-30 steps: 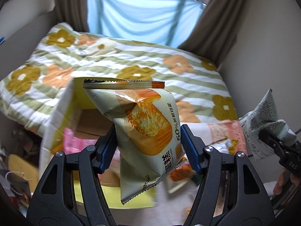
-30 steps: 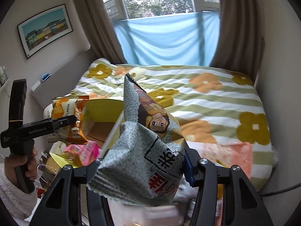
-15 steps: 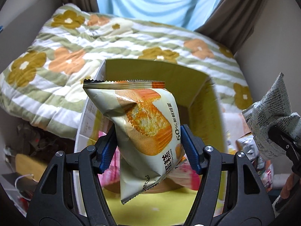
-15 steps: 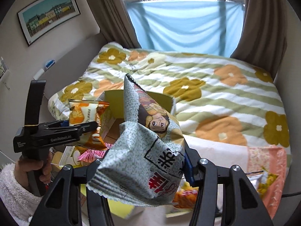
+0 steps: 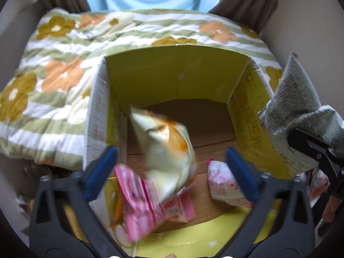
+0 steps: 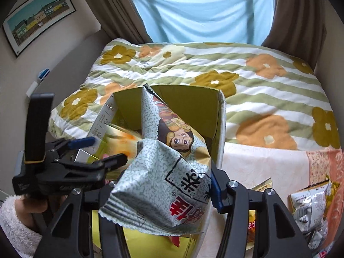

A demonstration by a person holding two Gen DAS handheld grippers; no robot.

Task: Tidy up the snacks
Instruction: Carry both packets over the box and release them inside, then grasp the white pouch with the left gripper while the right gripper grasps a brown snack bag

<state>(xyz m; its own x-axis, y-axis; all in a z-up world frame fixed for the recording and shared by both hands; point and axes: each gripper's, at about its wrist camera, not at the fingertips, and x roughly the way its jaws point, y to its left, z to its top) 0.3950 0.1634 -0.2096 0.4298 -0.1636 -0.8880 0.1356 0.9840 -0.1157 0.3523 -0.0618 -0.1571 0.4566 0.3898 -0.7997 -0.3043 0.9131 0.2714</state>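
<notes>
My left gripper (image 5: 169,173) is open above the open yellow cardboard box (image 5: 178,73). The cream and orange cake packet (image 5: 165,144) is blurred, loose between the blue pads and dropping into the box. Pink snack packets (image 5: 148,200) and a white and pink one (image 5: 225,185) lie on the box floor. My right gripper (image 6: 165,185) is shut on a grey patterned snack bag with a cartoon face (image 6: 163,167), held at the box's right side; that bag also shows in the left wrist view (image 5: 301,120). The left gripper shows in the right wrist view (image 6: 103,152) over the box (image 6: 189,94).
The box stands against a bed with a green-striped flowered quilt (image 6: 258,81). Several loose snack packets (image 6: 309,202) lie on a pale cloth (image 6: 253,163) to the right of the box. Curtains and a blue sheet hang behind the bed.
My left gripper has moved over the box, tilted down and opened; the cake packet has left its pads and falls into the box. My right gripper still holds the grey bag, closer to the box.
</notes>
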